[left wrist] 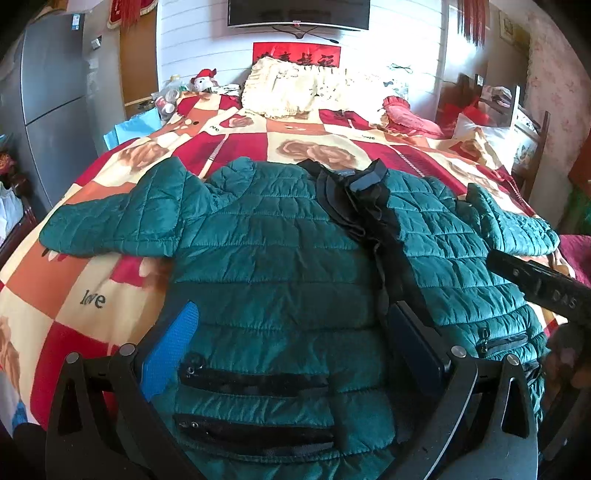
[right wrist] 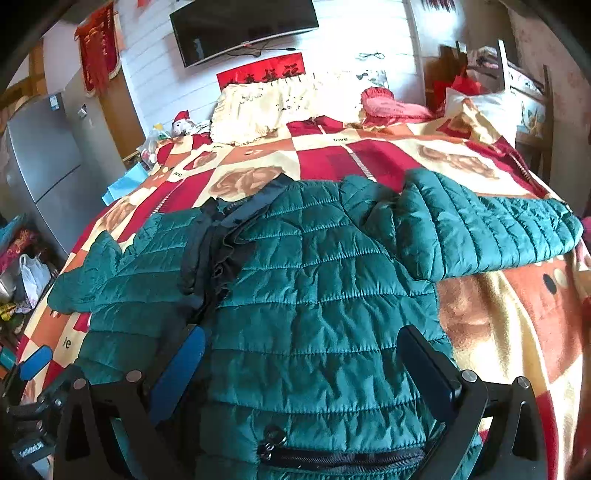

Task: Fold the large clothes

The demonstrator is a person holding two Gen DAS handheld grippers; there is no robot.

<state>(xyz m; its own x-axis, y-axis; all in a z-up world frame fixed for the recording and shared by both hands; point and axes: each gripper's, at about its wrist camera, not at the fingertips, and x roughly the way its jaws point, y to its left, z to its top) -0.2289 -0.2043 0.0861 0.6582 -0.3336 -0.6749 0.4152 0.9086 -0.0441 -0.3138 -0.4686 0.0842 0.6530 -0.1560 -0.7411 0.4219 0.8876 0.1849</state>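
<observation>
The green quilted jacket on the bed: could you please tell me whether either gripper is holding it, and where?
Neither: the left gripper and right gripper hover open over the green quilted jacket.

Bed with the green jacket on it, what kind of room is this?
Most likely a bedroom in a home: the jacket lies on a bed with pillows, and a TV hangs on the wall.

"love" printed on bedspread (left wrist: 92, 299).
</observation>
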